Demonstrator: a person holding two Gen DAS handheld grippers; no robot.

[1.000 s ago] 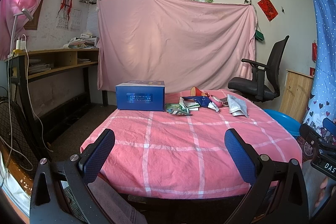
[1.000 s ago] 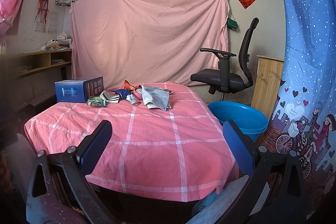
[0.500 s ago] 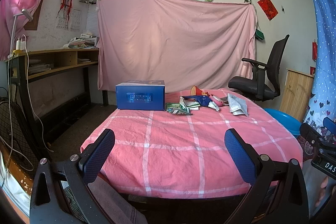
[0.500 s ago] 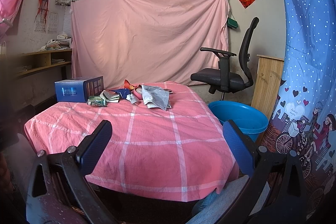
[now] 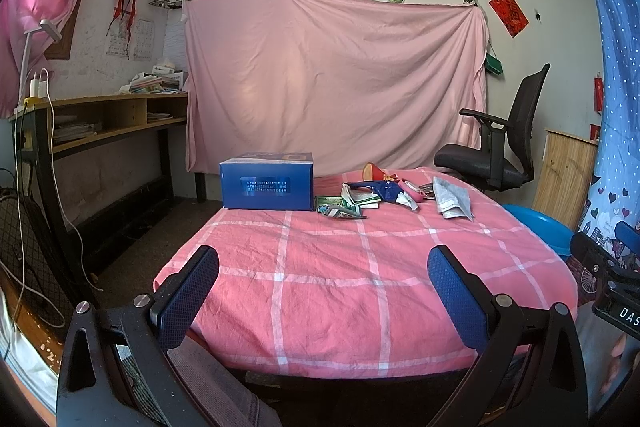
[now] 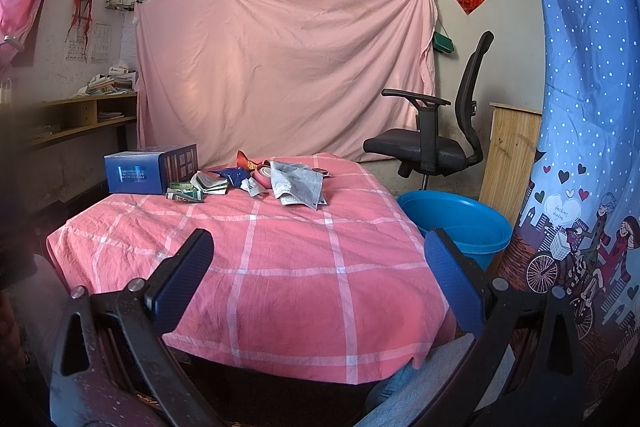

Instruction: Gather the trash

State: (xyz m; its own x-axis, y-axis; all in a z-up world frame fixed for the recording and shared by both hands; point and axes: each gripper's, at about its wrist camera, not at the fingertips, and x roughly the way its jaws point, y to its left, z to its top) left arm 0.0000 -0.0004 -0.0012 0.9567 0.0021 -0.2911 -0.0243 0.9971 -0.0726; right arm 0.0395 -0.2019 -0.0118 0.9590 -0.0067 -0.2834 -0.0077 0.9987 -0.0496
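A pile of trash lies at the far side of the pink checked table: green packets, a dark blue wrapper, a pink tape roll and a grey crumpled bag. The same pile shows in the right wrist view, with the grey bag nearest. A blue bucket stands on the floor right of the table. My left gripper is open and empty over the near edge. My right gripper is open and empty, also at the near edge.
A blue box stands on the table left of the trash. A black office chair stands behind the bucket. A wooden desk runs along the left wall. A blue patterned curtain hangs at the right.
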